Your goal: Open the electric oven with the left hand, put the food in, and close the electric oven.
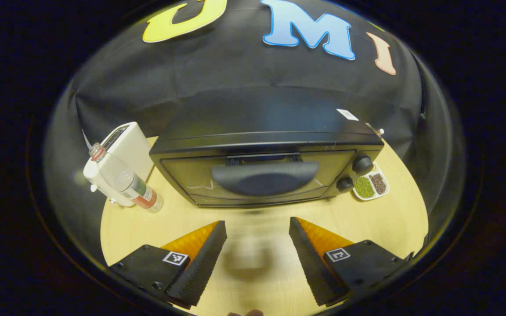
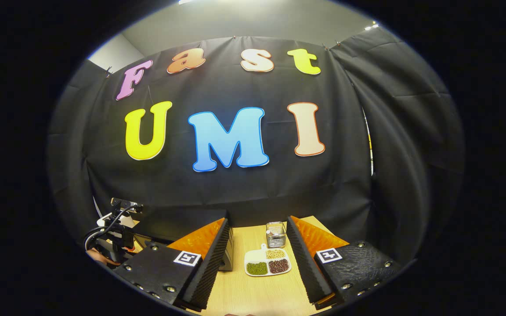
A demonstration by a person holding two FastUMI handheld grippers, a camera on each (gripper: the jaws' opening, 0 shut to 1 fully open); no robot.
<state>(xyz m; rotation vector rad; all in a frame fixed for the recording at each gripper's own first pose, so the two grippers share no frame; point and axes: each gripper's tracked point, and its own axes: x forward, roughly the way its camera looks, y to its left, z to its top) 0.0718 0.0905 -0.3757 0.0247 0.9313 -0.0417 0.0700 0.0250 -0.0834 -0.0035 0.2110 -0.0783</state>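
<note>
- Black cloth walls close in a booth, and a pale wooden tabletop carries everything in the scene.
- At the middle of the tabletop, in the left gripper view, stands the black electric oven. Its glass door is shut, and a wide curved door handle runs across the front.
- Two round control knobs sit one above the other on the oven's right side.
- Just beside the oven on that side lies a small white divided dish holding green, brown and pale beans or grains. This looks to be the food.
- In the right gripper view a small glass jar stands just behind the dish.
- On the oven's other side are a white appliance and a clear plastic bottle leaning against it.
- Judged from this, the task is at its start: the door is not yet opened, the food is outside, and loading and closing remain.
- The left tongs are spread wide and hold nothing. They hang above the tabletop in front of the oven, aimed at the handle but apart from it.
- The right tongs are also spread and empty, held near the dish, which shows between the two fingers.
</note>
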